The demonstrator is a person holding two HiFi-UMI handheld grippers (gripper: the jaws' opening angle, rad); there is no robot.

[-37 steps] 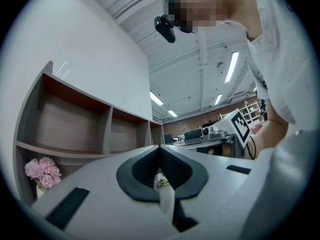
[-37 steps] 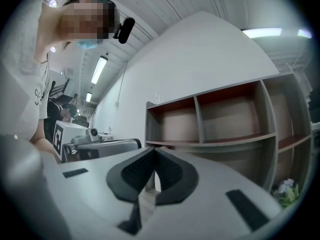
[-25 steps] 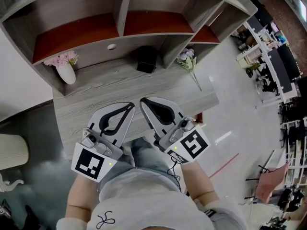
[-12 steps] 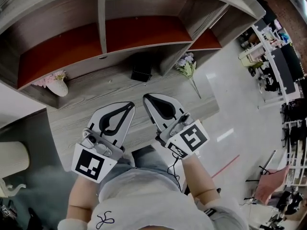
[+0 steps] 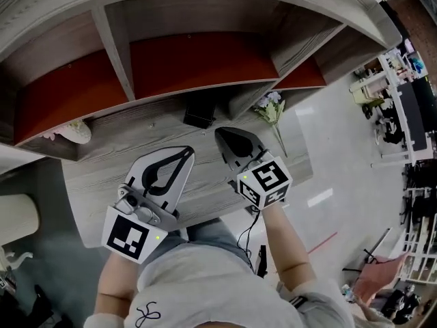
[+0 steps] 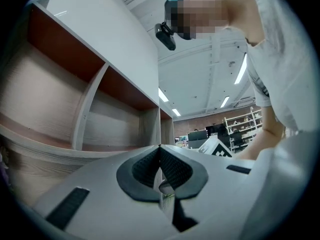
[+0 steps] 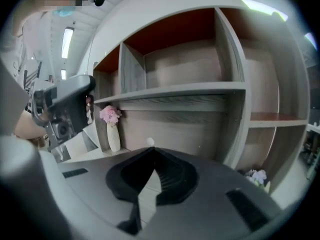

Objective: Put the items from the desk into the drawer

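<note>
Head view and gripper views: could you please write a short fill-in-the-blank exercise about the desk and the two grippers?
The flowers in the vase are ___.
The box on the desk is ___ in colour.
In the head view, the loose flower sprig lies to the box's ___.
The left gripper and right gripper, fingers shut, hold ___.
Missing words: pink; black; right; nothing.

Prob. lab/office, storage racks (image 6: 242, 125), monitor benches (image 5: 399, 111)

The table (image 5: 136, 142) was grey woodgrain, the shelf floors (image 5: 198, 63) rust red, the box (image 5: 200, 111) black, the vase (image 7: 114, 136) white, its flowers (image 7: 109, 115) pink.
</note>
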